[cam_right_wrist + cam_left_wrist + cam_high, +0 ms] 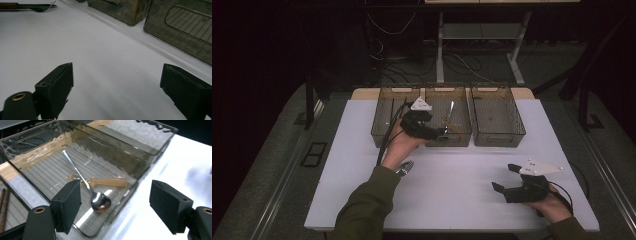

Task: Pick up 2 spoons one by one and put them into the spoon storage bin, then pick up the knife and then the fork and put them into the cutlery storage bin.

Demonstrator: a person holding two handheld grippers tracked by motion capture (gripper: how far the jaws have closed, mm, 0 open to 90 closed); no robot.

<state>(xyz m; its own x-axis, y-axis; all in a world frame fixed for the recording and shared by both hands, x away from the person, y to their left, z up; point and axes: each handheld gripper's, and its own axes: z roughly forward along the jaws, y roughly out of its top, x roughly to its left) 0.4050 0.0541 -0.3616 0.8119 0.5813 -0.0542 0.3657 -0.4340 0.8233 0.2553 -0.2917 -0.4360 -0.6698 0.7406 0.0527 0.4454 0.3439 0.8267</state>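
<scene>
1. The metal spoon lies in the middle bin, its bowl toward the near wall and its thin handle running up toward the upper left of the left gripper view. It rests free on the ribbed floor, with nothing gripping it.
2. Its handle crosses a pale wooden utensil already lying there, so this bin looks like the place where spoon-like pieces are being sorted.
3. The left claw hangs just over the near rim of that bin, jaws spread wide with only air between them. In my judgement the spoon has just been released here; the pads stand clear of it on either side.
4. In the high view the left claw sits at the centre of the frame, at the front edge of the middle bin, the sleeve reaching in from the bottom.
5. The left bin holds dark stick-like pieces, seen at the lower left of the left gripper view; the right bin looks nearly bare.
6. A utensil lies on the white desk beside the left forearm, probably waiting to be sorted. I take it to be the fork-like piece at the upper left of the right gripper view.
7. The right claw rests low on the desk at lower right, released and holding nothing, apparently parked out of the way.
</scene>
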